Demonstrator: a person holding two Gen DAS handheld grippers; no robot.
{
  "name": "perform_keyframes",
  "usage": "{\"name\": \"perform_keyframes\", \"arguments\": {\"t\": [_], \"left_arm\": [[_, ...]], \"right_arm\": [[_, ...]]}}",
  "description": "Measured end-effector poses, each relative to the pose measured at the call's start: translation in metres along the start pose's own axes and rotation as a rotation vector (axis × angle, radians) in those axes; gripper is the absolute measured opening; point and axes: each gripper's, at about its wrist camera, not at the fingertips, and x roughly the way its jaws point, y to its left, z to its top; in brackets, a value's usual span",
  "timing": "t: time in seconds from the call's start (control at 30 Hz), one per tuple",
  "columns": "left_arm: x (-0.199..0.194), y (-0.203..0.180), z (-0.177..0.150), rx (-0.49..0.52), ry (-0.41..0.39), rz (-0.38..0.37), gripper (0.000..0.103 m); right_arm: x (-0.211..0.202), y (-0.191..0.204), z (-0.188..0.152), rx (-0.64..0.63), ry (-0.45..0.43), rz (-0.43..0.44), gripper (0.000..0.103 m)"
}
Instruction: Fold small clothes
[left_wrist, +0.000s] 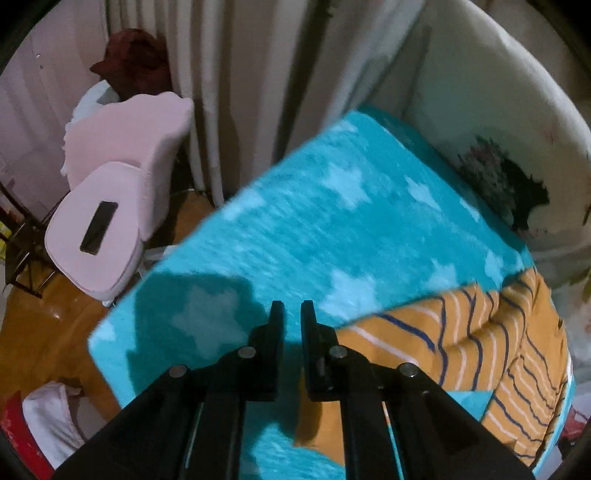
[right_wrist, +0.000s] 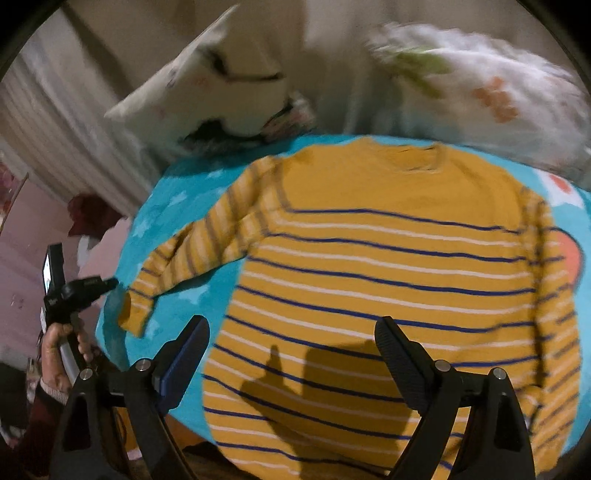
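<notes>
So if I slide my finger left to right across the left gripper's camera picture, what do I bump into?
Pale pink padded chair with a flat black phone on its seat → cream pleated curtain → turquoise fluffy blanket with white stars → mustard-yellow sweater with navy and white stripes.

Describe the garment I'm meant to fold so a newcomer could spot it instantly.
Find the turquoise fleece blanket with pale stars covering the bed. Spread flat on it, neckline toward the white patterned pillows, lies the mustard-yellow long-sleeved sweater. Thin navy and white stripes mark it out; nothing else on the blanket is yellow or striped.
</notes>
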Motion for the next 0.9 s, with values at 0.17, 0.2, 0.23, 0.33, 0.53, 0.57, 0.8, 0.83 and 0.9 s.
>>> {"name": "perform_keyframes", "arguments": {"t": [0.17,0.2,0.23,0.33,0.53,0.57,0.8,0.83,0.9], "left_arm": [[-0.011,0.012,-0.002,0.021,0.003,-0.034,0.03],[-0.014,0.016,-0.004,0.016,0.003,-0.042,0.032],[-0.016,0.019,-0.005,0.011,0.003,-0.045,0.032],[-0.021,0.031,-0.011,-0.022,0.001,-0.041,0.039],[-0.038,0.068,-0.029,-0.082,-0.007,-0.015,0.039],[-0.042,0.076,-0.032,-0.091,-0.011,-0.009,0.04],[-0.06,0.115,-0.057,-0.175,-0.015,-0.003,0.041],[-0.063,0.115,-0.06,-0.176,-0.016,-0.004,0.041],[-0.067,0.114,-0.062,-0.168,-0.021,-0.005,0.041]], "right_arm": [[0.039,0.062,0.02,-0.14,0.028,0.099,0.093],[0.047,0.081,0.024,-0.163,0.04,0.155,0.092],[0.059,0.096,0.028,-0.187,0.053,0.19,0.092],[0.085,0.145,0.036,-0.225,0.098,0.298,0.09],[0.165,0.205,0.049,-0.282,0.159,0.297,0.086],[0.183,0.208,0.051,-0.272,0.186,0.289,0.086],[0.262,0.241,0.056,-0.285,0.313,0.246,0.054],[0.269,0.252,0.06,-0.292,0.32,0.253,0.048],[0.281,0.267,0.072,-0.287,0.33,0.255,0.048]]}}
